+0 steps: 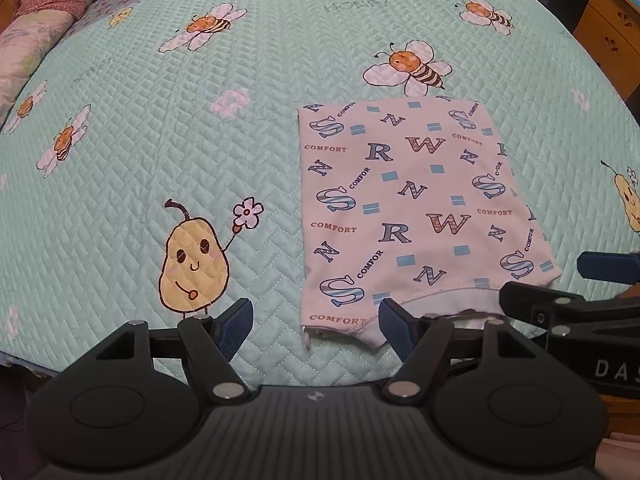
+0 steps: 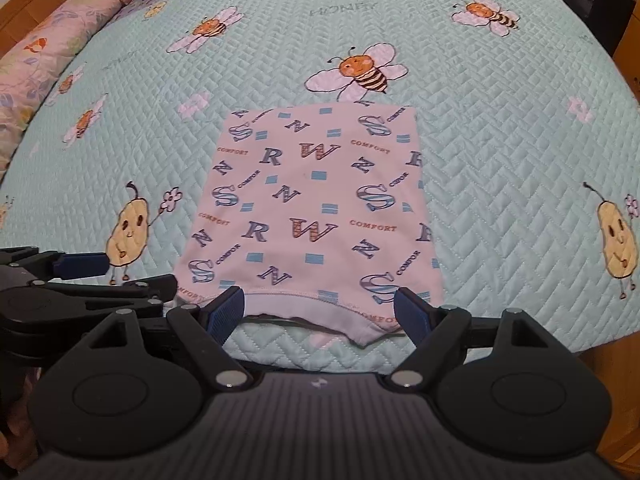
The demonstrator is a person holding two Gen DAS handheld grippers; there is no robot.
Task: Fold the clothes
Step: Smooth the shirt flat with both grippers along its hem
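left gripper [image 1: 316, 330]: we see jaws wide apart, nothing held, poised at the garment's near-left corner, likely lining up a pinch
right gripper [image 2: 320, 312]: jaws spread wide, empty, straddling the neckband
garment [image 2: 312, 208]: letter-print top, already folded to a narrow rectangle, flat on the quilt [image 2: 500, 200] near the bed's front edge, probably placed there for reach
neckband [image 2: 296, 306]: nearest us
left view only: orange cabinet [image 1: 608, 28] far right
right view only: the garment's whole right edge

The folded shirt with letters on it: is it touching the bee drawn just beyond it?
Touching. In the right wrist view the shirt's far edge overlaps the bottom of the bee printed on the quilt.
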